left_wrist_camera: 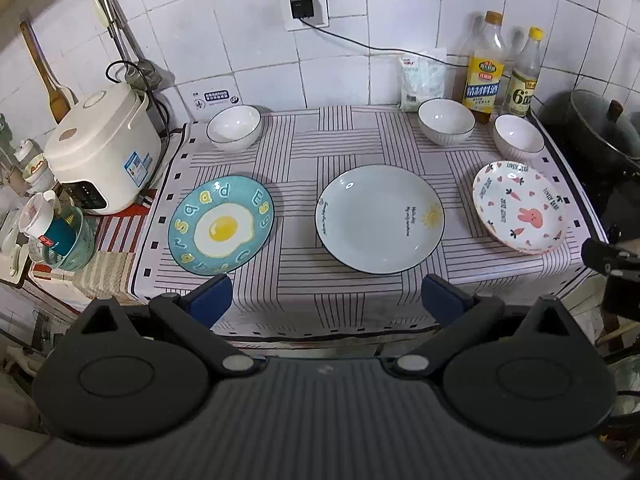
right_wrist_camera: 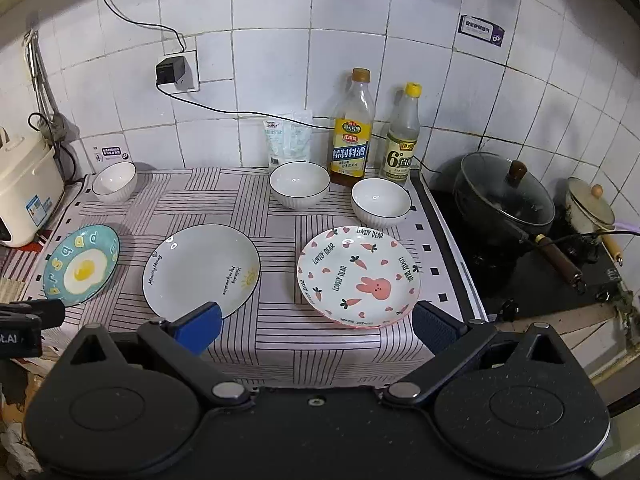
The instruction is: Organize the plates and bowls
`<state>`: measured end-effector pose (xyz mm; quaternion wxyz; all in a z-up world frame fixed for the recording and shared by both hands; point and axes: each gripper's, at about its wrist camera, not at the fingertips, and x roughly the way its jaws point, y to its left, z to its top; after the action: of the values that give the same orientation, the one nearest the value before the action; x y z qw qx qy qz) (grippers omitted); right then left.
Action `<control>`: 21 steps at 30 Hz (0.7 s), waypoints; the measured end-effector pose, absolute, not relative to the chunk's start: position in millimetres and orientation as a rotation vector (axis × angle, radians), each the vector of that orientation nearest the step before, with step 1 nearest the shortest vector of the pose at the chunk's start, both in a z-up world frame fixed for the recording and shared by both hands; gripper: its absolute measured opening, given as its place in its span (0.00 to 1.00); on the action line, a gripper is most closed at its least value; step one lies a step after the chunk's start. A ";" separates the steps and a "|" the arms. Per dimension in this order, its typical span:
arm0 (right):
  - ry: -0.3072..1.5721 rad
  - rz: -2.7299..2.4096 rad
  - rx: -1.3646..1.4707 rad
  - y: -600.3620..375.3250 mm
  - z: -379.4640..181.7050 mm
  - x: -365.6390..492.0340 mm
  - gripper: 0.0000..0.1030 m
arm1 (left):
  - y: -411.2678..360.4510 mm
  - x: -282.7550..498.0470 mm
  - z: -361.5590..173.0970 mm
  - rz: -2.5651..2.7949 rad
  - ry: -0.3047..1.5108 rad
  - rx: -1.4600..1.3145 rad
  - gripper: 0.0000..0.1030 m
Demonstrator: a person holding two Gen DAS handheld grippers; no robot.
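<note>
Three plates lie in a row on the striped cloth: a blue egg plate at left, a pale sun plate in the middle, a pink rabbit plate at right. Three white bowls stand behind them: one at back left, two at back right. My left gripper is open and empty, above the near edge in front of the sun plate. My right gripper is open and empty, near the rabbit plate's front rim.
A rice cooker stands at left. Two bottles and a white bag stand against the tiled wall. A lidded black pot and a small cream pot sit on the stove at right. A cup holder stands at far left.
</note>
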<state>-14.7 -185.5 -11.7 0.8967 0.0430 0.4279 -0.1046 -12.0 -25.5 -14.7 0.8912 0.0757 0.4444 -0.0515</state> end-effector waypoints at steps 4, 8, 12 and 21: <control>0.829 -0.216 0.093 -189.0 -8.9 -16.5 1.00 | -27.6 -10.9 -13.9 -0.105 0.919 0.148 0.99; 0.798 -0.226 0.107 -191.8 -8.8 -17.3 1.00 | -26.8 -9.1 -20.5 -0.101 0.925 0.136 0.99; 0.794 -0.227 0.094 -191.2 -8.6 -16.4 1.00 | -25.4 -8.2 -25.3 -0.087 0.932 0.136 0.99; 0.796 -0.212 0.064 -187.3 -11.3 -14.9 1.00 | -20.3 -4.4 -25.5 -0.065 0.930 0.124 0.99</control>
<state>-14.9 -187.3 -11.3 0.9159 0.0310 0.3866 -0.1031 -4.4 -20.3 -25.5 0.8914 0.0595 0.4481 -0.0313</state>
